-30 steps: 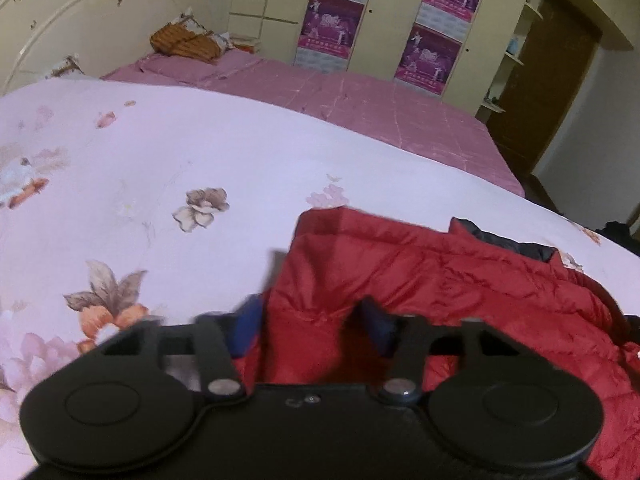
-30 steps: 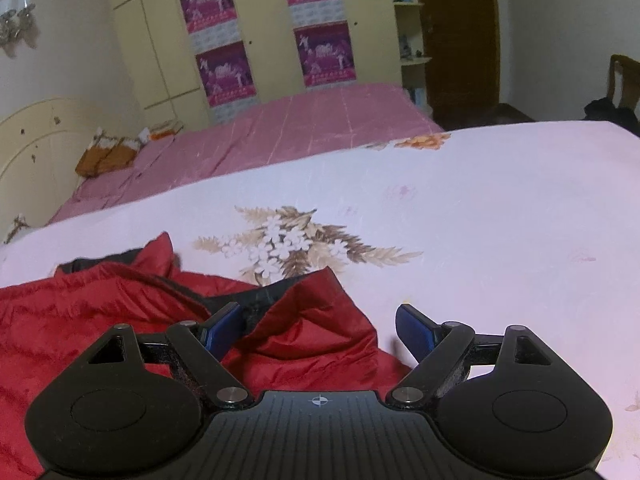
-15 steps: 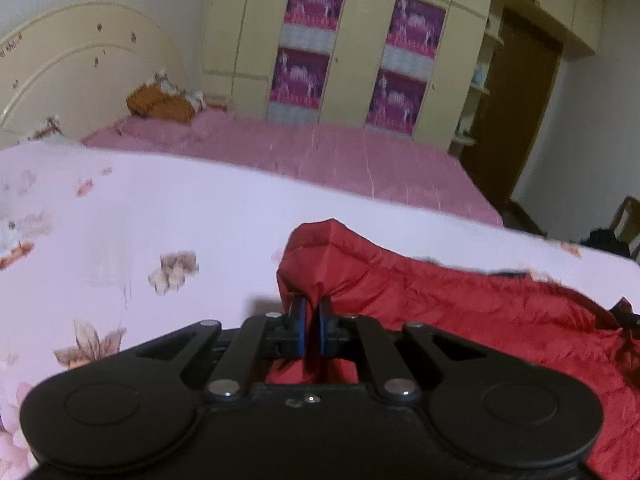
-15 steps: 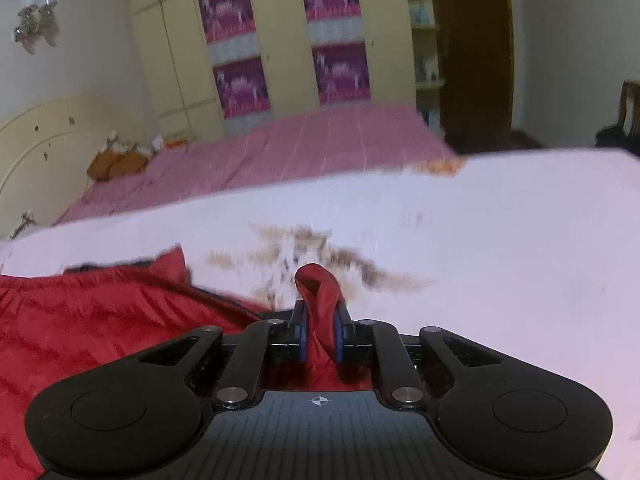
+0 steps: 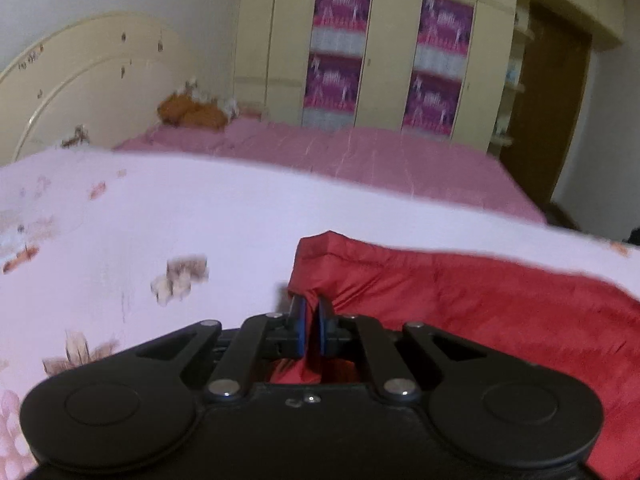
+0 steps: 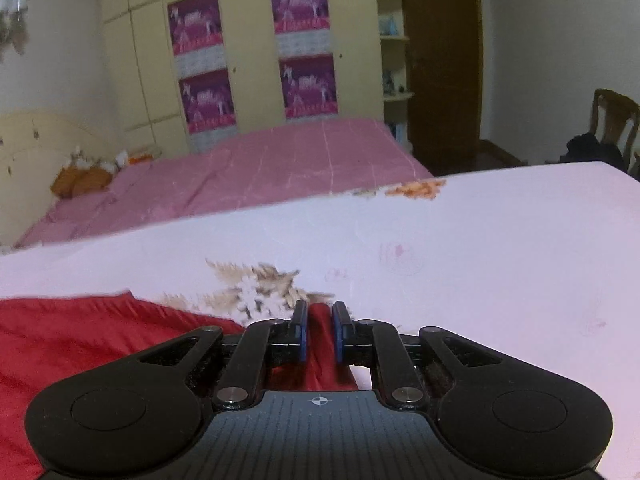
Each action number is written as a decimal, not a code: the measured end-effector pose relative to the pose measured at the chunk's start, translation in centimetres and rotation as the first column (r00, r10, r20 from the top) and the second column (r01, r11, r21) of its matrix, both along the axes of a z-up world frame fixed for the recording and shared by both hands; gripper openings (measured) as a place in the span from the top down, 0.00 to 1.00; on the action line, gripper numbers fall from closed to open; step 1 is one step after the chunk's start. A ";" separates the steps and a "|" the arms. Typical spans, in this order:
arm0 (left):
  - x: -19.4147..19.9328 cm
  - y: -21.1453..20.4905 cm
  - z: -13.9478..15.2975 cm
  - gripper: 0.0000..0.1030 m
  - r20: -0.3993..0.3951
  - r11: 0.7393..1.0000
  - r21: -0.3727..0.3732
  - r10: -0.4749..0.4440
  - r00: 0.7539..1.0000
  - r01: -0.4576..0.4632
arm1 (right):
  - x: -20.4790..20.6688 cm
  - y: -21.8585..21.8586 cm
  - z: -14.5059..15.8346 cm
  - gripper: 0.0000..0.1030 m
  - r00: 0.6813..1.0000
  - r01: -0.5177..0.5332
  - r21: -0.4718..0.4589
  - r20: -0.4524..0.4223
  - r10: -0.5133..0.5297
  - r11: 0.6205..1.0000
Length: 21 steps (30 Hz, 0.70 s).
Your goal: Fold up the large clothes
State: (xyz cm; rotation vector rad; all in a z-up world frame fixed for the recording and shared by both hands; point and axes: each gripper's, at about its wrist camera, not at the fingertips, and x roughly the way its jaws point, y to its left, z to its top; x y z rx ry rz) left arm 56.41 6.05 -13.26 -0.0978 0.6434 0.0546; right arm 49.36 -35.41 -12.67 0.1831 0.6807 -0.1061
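- While blur softens the cloth, the left gripper [image 5: 311, 312] pinches a red jacket [image 5: 480, 312] fold.
- Right gripper [image 6: 319, 320] clamps the jacket's other edge.
- Jacket seemingly lies on the floral sheet [image 6: 480, 248], toward six o'clock.

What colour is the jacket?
The jacket is red, clearest in the left wrist view.

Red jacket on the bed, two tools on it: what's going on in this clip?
A person is starting to fold a red padded jacket spread on a floral bedsheet. The left tool is shut on a pinched fold at one corner of the jacket, which stands up in a peak just beyond the blue pads. The right tool is shut on another bit of the jacket's red fabric, with bare sheet ahead of it. Nothing is folded over yet.
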 end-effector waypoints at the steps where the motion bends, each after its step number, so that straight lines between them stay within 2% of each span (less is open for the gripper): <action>1: 0.2 0.1 -0.4 0.92 -0.023 1.000 -0.002 0.004 1.000 -0.004 | 0.4 0.2 -0.6 0.88 1.000 -0.008 -0.007 -0.026 0.008 1.000; 4: 0.3 0.6 -0.4 0.85 -0.054 1.000 -0.017 0.009 0.998 -0.010 | 0.8 0.3 -1.7 0.88 0.998 -0.002 -0.024 -0.069 0.000 1.000; 6: 0.0 1.1 0.2 0.74 -0.059 0.999 -0.040 0.025 0.998 -0.027 | 0.4 0.0 -1.3 0.83 0.998 0.010 -0.025 -0.054 -0.011 1.000; 7: -0.4 1.4 0.6 0.72 -0.048 0.997 -0.061 0.034 0.998 -0.037 | 0.1 -0.2 -0.8 0.54 0.999 0.019 -0.017 -0.035 -0.019 1.000; 8: -0.9 1.7 1.2 0.64 -0.027 0.996 -0.079 0.043 0.999 -0.045 | -0.4 -0.5 -0.1 0.17 1.000 0.028 -0.010 -0.013 -0.028 1.000; 9: -1.6 1.9 1.8 0.58 -0.001 0.995 -0.080 0.055 0.999 -0.055 | -0.9 -0.7 0.6 0.11 0.999 0.040 -0.010 0.022 -0.040 0.999; 12: -3.2 1.7 3.7 0.57 0.054 0.996 -0.084 0.021 0.998 -0.016 | -2.3 -0.7 2.9 0.13 0.997 0.028 0.004 0.068 -0.029 1.000; 14: -4.1 0.6 4.6 0.57 0.060 0.996 -0.081 -0.038 0.997 0.043 | -3.5 -0.3 4.1 0.23 0.996 0.009 0.031 0.087 -0.011 0.999; 16: -4.7 -1.2 4.8 0.57 0.043 0.991 -0.062 -0.115 0.992 0.118 | -4.6 1.1 4.7 0.27 0.995 -0.032 0.043 0.092 0.028 0.999; 17: -4.9 -2.4 4.7 0.57 0.025 0.985 -0.060 -0.158 0.987 0.160 | -5.0 2.1 4.8 0.39 0.995 -0.056 0.046 0.088 0.052 0.997; 19: -5.0 -4.3 4.2 0.57 0.011 0.976 -0.051 -0.213 0.977 0.214 | -5.4 4.7 4.4 0.52 0.992 -0.115 0.065 0.062 0.111 0.991; 21: -5.0 -6.4 3.6 0.57 0.001 0.967 -0.043 -0.252 0.968 0.252 | -5.5 7.3 3.7 0.54 0.986 -0.166 0.076 0.036 0.163 0.983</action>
